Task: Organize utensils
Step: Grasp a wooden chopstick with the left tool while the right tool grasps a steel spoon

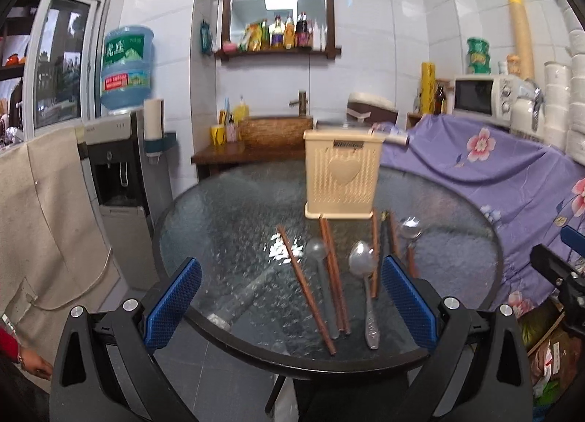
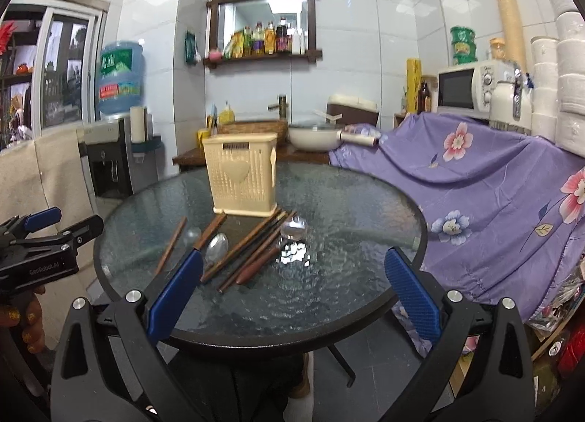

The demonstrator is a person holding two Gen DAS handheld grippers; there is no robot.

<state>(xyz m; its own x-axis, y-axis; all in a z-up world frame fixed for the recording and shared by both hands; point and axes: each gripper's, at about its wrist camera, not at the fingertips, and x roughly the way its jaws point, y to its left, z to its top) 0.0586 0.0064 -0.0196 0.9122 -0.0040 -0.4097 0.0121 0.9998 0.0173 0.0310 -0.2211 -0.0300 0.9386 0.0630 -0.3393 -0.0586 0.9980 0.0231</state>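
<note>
Utensils lie loose on the round textured-glass counter [image 1: 226, 202], fanned out just in front of the cream utensil holder [image 1: 342, 175]. The holder is slotted plastic with a raised heart on its face and a small dark label strip near the top; the text there is too blurred to read.

Brown wooden chopsticks [image 1: 331, 272] lie roughly parallel. A steel spoon [image 1: 363, 276] with a patterned handle sits among them, a clear plastic spoon [image 1: 316, 252] to its left, and a wooden-handled ladle [image 1: 409, 235] to its right.

Left gripper [image 1: 290, 297]: blue pads spread wide, holding nothing, hovering at the near counter edge. Right gripper [image 2: 292, 294]: also spread, empty.

Readable: "GenRobot.AI" on the left gripper body in the right wrist view. The water jug [image 1: 126, 67] label is illegible.
</note>
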